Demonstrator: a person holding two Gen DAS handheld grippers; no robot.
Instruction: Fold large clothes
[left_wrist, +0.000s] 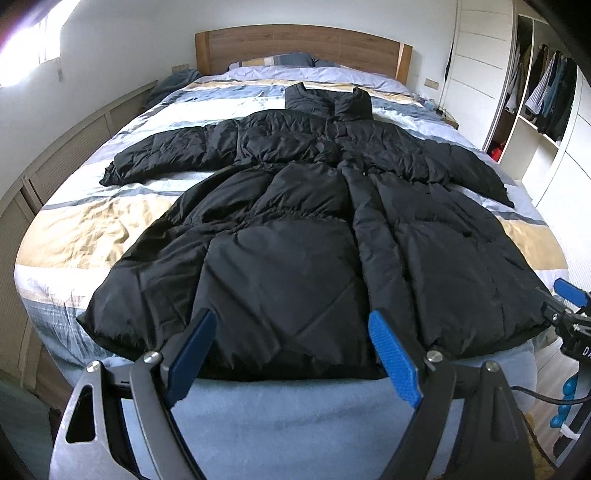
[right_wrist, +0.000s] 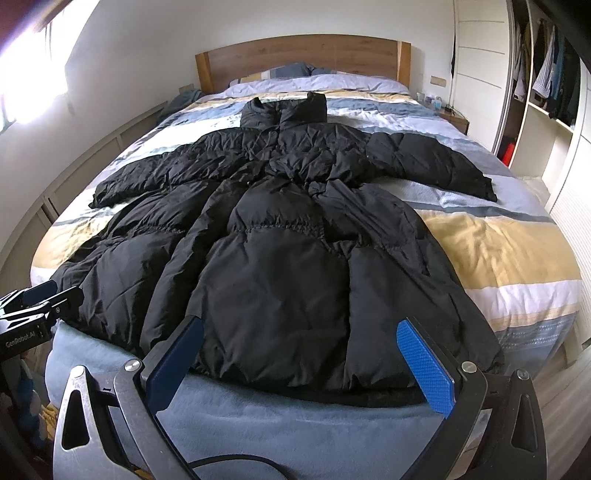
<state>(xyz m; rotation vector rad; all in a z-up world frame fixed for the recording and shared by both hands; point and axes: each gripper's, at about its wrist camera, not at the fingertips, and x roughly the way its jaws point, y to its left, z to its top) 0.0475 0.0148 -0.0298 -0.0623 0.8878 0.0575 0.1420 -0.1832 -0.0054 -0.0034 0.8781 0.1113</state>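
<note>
A long black puffer coat (left_wrist: 295, 229) lies flat on the bed, collar toward the headboard, both sleeves spread out sideways, hem at the foot edge. It also shows in the right wrist view (right_wrist: 288, 258). My left gripper (left_wrist: 291, 354) is open and empty, hovering just short of the hem near its middle. My right gripper (right_wrist: 299, 354) is open and empty, also at the hem, toward the coat's right half. The right gripper shows at the edge of the left wrist view (left_wrist: 565, 306), and the left gripper at the edge of the right wrist view (right_wrist: 37, 299).
The bed (left_wrist: 85, 229) has a striped blue, white and yellow cover and a wooden headboard (left_wrist: 303, 44). A light blue blanket (left_wrist: 280, 424) covers the foot end. An open wardrobe (left_wrist: 543, 99) with hanging clothes stands at the right. Low cabinets (left_wrist: 66, 155) line the left wall.
</note>
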